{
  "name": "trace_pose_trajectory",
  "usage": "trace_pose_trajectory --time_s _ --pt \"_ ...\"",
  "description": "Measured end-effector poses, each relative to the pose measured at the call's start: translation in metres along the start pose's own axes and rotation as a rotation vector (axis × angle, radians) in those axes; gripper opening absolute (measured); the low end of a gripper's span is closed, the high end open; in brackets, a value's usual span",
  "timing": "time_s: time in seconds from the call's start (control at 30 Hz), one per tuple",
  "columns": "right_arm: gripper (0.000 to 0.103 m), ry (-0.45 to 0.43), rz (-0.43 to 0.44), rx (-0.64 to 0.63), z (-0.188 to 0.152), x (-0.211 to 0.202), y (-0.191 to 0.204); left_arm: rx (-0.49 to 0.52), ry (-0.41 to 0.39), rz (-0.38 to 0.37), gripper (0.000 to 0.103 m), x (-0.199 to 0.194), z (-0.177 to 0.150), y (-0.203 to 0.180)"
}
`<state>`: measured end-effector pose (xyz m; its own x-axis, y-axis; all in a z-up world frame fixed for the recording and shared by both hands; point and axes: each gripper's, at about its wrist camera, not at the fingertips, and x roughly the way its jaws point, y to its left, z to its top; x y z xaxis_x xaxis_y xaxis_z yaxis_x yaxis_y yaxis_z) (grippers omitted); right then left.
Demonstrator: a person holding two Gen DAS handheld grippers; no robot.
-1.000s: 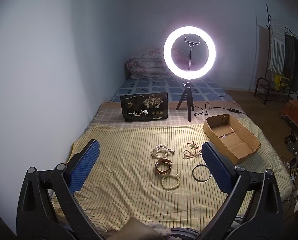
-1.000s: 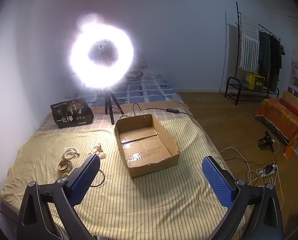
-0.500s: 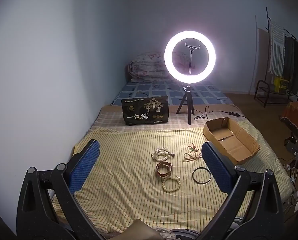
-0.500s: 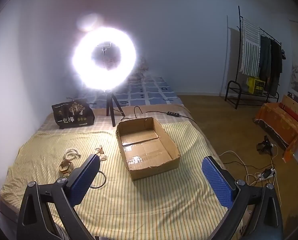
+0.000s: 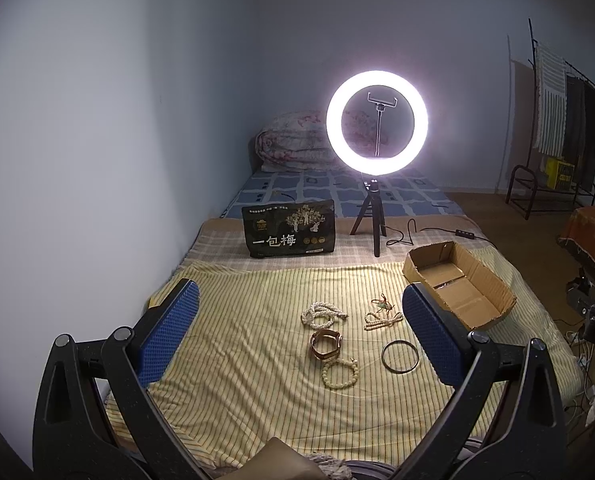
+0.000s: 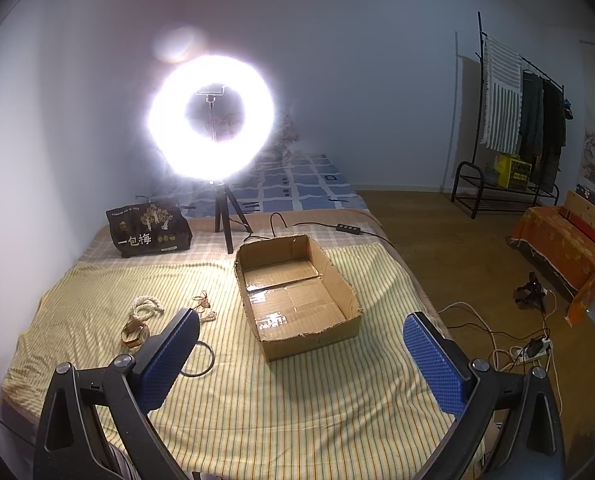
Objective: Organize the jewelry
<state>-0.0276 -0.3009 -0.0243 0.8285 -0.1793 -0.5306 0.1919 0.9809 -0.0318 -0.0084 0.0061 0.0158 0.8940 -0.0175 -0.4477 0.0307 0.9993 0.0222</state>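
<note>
Left claw [image 5: 297, 332] spread, raised above jewelry; right claw [image 6: 299, 354] spread over cardboard box [image 6: 339, 294].

Both grippers' jaws wide apart, empty.

Large pale characters "一包梅" on the front of the black bag [image 5: 288, 229] standing on the bed, smaller print along its top edge too small to read
</note>
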Motion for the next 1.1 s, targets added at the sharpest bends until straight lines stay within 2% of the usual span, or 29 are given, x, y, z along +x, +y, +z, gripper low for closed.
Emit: trace_pose_trajectory --time_s 1.1 --pt "0.103 0.001 0.016 -0.013 -0.0008 -0.0035 0.0020 -0.007 -0.014 -0.009 0.103 0.0007 0.0044 0.0000"
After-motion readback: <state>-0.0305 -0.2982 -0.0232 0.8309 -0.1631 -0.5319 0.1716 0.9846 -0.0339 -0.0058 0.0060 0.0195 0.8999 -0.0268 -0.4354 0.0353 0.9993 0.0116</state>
